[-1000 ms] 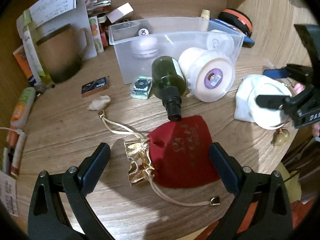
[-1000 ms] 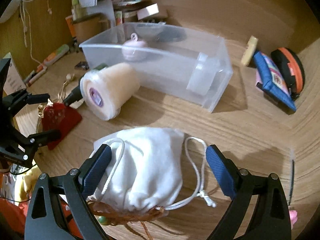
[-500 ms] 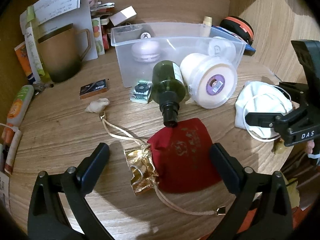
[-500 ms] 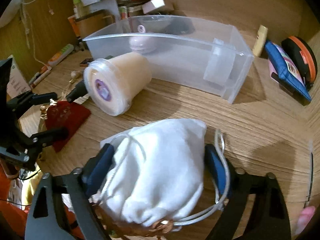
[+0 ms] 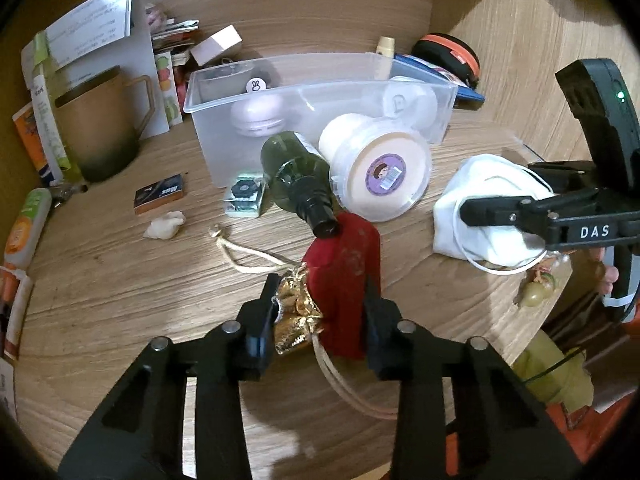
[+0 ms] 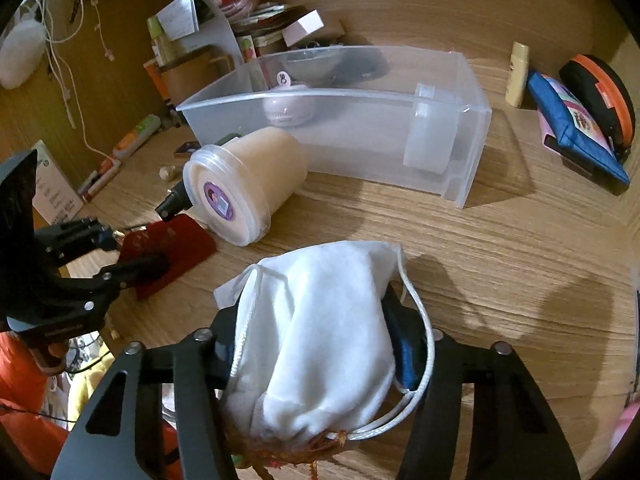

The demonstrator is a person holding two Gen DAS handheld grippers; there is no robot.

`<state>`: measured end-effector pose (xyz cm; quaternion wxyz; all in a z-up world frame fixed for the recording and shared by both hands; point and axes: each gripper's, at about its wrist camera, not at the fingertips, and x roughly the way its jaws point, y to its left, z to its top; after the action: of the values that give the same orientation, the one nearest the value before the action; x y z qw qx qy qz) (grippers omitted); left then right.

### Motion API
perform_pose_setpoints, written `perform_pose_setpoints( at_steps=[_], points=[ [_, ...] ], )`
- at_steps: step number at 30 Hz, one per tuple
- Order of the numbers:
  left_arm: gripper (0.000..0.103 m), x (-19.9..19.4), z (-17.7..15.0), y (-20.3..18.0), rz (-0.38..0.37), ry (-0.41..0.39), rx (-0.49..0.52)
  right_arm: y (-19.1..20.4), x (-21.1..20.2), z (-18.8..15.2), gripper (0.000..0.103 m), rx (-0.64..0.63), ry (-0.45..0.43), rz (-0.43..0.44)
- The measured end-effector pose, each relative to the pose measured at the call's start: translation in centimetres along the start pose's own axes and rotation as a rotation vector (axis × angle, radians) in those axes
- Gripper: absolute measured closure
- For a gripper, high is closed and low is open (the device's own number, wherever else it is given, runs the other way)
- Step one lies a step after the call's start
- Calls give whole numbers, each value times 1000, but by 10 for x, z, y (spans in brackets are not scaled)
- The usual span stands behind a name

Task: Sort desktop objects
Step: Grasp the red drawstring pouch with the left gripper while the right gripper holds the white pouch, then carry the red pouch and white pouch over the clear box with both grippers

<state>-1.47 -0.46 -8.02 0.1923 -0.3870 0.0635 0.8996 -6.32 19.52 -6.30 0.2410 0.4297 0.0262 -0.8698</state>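
Note:
My left gripper (image 5: 320,320) is shut on a red drawstring pouch (image 5: 348,272) with a gold lining, raised slightly off the wooden desk; the pouch also shows in the right wrist view (image 6: 168,248). My right gripper (image 6: 316,344) is shut on a white drawstring pouch (image 6: 320,332), seen at the right of the left wrist view (image 5: 480,208). A clear plastic bin (image 5: 320,92) stands behind, holding a lilac macaron-shaped case (image 5: 258,116) and a white round jar (image 5: 408,98).
A green bottle (image 5: 296,172) and a cream tub (image 5: 380,172) lie on their sides in front of the bin. A brown mug (image 5: 104,128), small boxes, papers and tubes crowd the left. A blue pouch (image 6: 576,128) and orange-black case (image 6: 600,92) lie at right.
Both grippers closed: the left jaws squeezed the red pouch and the right jaws squeezed the white pouch. Both pouches have bunched up and lifted a little.

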Motion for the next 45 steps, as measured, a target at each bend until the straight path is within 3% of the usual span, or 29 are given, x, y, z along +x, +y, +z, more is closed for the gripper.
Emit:
perform_pose_setpoints(
  at_steps=[20,45],
  points=[
    [72,-30,-2,7,95,-74,-17,-12,-37,11,57,35,-127,4],
    [72,-58,47,36,83,-198,-52,2,-59,71,57,-21,-245,22]
  ],
)
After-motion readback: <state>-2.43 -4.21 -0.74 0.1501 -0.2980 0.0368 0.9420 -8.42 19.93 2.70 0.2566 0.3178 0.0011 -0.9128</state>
